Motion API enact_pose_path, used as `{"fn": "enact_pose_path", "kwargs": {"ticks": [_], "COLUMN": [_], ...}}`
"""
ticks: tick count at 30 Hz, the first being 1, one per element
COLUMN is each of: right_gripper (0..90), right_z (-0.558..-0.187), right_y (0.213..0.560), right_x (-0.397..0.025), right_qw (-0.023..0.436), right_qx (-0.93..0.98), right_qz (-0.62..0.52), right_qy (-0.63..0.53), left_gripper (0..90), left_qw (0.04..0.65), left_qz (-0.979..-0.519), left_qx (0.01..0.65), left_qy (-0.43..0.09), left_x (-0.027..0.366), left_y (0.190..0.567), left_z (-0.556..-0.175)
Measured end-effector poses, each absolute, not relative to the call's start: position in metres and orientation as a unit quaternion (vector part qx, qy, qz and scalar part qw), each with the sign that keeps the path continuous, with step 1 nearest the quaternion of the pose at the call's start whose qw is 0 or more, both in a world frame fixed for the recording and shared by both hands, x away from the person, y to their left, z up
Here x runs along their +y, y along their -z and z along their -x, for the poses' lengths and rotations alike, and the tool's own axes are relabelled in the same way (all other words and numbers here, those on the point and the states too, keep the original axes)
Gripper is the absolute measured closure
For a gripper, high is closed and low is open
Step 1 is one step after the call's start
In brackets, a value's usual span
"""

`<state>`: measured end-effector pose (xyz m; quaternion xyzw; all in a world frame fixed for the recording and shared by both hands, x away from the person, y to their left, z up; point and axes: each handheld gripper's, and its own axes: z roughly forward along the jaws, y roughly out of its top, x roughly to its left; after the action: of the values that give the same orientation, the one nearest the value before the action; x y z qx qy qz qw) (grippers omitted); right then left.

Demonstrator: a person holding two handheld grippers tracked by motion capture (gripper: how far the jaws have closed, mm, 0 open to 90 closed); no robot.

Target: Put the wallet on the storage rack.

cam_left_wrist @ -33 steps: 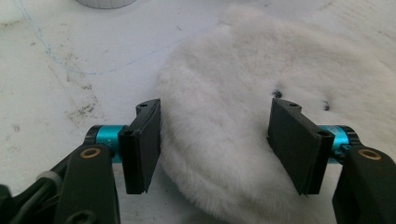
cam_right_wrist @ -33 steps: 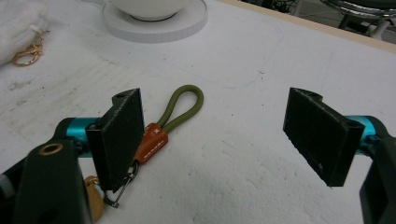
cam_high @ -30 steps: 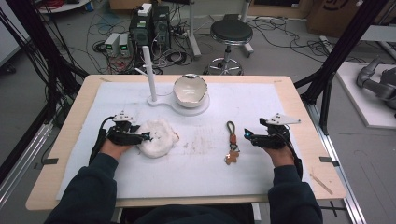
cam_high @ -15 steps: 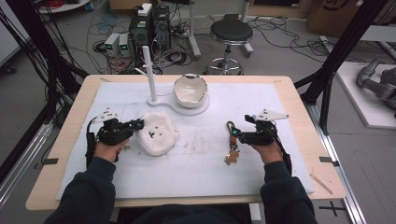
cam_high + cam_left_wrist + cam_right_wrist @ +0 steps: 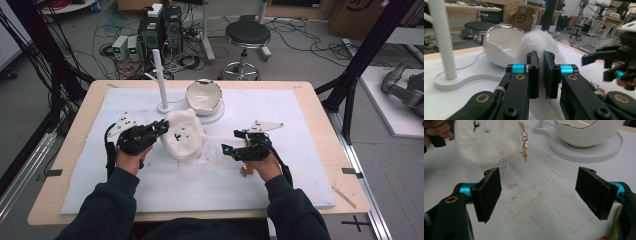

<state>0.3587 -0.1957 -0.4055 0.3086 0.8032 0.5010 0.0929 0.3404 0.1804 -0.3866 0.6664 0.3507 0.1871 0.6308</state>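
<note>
White plush toy (image 5: 183,134) held up off the white mat (image 5: 300,150), left of centre, just in front of the bowl. Fluffy, rounded, roughly oval; long axis runs from near-left to far-right in the high view, small dark face marks on top. Left gripper (image 5: 161,128) pinches its left edge: in the left gripper view the jaws are nearly together with white fur (image 5: 541,42) squeezed between them, plush bulging above the pads. Right gripper view shows the plush (image 5: 484,142) from the other side, raised, with a gold metal chain (image 5: 524,143) of small links hanging down from it; the chain cannot be made out in the high view. Right gripper (image 5: 235,145) sits right of the plush, apart from it, jaws wide open and holding nothing, flat black pads facing each other over stained mat. Under the right hand (image 5: 260,162) a small orange-brown item (image 5: 244,171) lies on the mat, too hidden to identify. Behind the plush: glossy white egg-shaped bowl (image 5: 203,95) with jagged rim on a round white base, and a white upright post (image 5: 161,80) beside it. Wooden table (image 5: 325,120) under the mat.
</note>
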Motion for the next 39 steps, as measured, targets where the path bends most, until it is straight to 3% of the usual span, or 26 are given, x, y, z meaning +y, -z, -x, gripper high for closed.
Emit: {"fn": "enact_pose_path", "kwargs": {"ticks": [6, 7, 11, 12, 14, 16, 18, 25, 28, 31, 35, 39], "right_gripper": [21.4, 26.9, 30.6, 44.8, 59.4, 69.4, 73.4, 75.4, 75.9, 76.4, 76.5, 76.4], "right_z": [-0.360, -0.361, -0.364, -0.365, -0.365, -0.365, -0.365, -0.363, -0.364, -0.364, -0.364, -0.361], "right_y": [0.412, 0.415, 0.422, 0.423, 0.421, 0.417, 0.412, 0.397, 0.394, 0.393, 0.390, 0.391], "right_x": [-0.170, -0.164, -0.154, -0.151, -0.152, -0.158, -0.163, -0.174, -0.180, -0.183, -0.183, -0.173], "right_qw": [0.043, 0.018, -0.020, -0.034, -0.022, -0.015, 0.005, 0.067, 0.080, 0.081, 0.071, 0.055], "right_qx": [0.812, 0.807, 0.806, 0.810, 0.814, 0.809, 0.804, 0.797, 0.792, 0.793, 0.810, 0.834], "right_qz": [-0.291, -0.293, -0.296, -0.283, -0.274, -0.277, -0.275, -0.274, -0.277, -0.277, -0.241, -0.192], "right_qy": [-0.504, -0.512, -0.513, -0.513, -0.512, -0.518, -0.527, -0.534, -0.538, -0.536, -0.530, -0.514], "left_gripper": [83.4, 83.4, 83.3, 83.3, 83.3, 83.1, 82.7, 78.5, 71.8, 55.7, 46.4, 43.4], "left_qw": [0.638, 0.640, 0.652, 0.648, 0.637, 0.626, 0.602, 0.540, 0.500, 0.509, 0.536, 0.559], "left_qz": [-0.670, -0.670, -0.669, -0.674, -0.684, -0.692, -0.711, -0.769, -0.800, -0.793, -0.774, -0.763], "left_qx": [0.331, 0.329, 0.316, 0.311, 0.309, 0.316, 0.323, 0.320, 0.312, 0.311, 0.308, 0.296], "left_qy": [-0.184, -0.182, -0.167, -0.167, -0.177, -0.172, -0.166, -0.121, -0.116, -0.121, -0.137, -0.131], "left_x": [0.164, 0.162, 0.154, 0.152, 0.151, 0.154, 0.155, 0.147, 0.143, 0.145, 0.153, 0.155], "left_y": [0.385, 0.385, 0.385, 0.385, 0.386, 0.389, 0.395, 0.408, 0.414, 0.412, 0.403, 0.401], "left_z": [-0.338, -0.338, -0.335, -0.334, -0.334, -0.336, -0.339, -0.345, -0.347, -0.348, -0.350, -0.351]}}
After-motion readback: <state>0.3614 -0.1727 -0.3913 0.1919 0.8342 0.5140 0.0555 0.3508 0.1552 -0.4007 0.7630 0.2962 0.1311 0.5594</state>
